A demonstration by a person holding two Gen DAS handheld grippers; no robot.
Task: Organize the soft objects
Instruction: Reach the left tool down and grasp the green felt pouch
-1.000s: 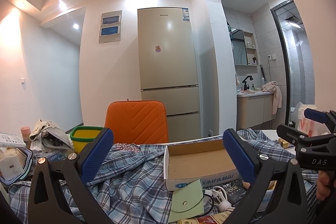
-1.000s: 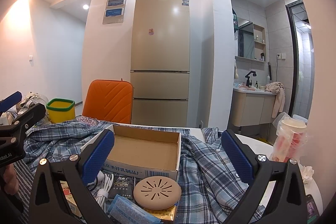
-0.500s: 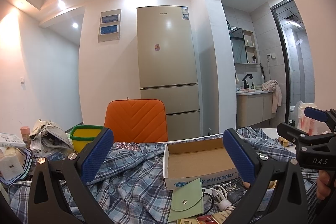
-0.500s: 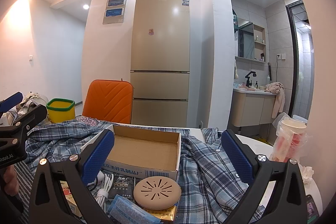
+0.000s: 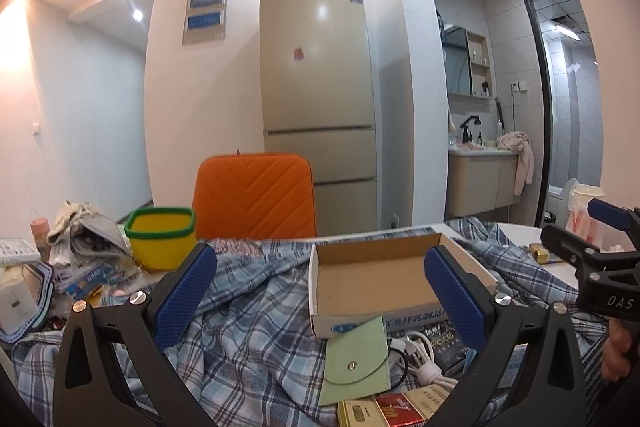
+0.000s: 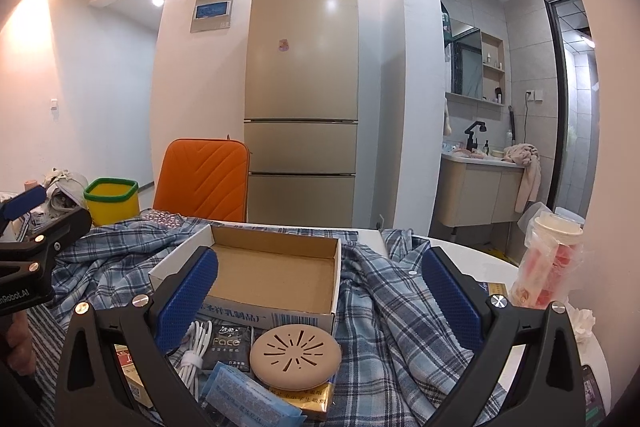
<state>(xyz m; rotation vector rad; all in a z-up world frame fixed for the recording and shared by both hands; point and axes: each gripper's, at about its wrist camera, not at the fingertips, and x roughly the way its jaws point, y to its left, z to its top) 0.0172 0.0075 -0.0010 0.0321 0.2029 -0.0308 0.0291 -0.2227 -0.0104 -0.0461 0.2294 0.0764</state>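
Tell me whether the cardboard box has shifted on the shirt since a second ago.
No. The cardboard box sits as before on the plaid shirt, its front edge just behind the round beige disc.

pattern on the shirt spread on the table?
Blue, grey and white plaid on the shirt, clearest in the right wrist view.

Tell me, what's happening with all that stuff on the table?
A person holds a claw in each hand over a messy table. The left claw and the right claw are both open and holding nothing. A crumpled blue plaid shirt lies spread out around an empty cardboard box. In front of the box sit a green pouch, a round beige disc and a white cable. Nothing has been picked up yet.
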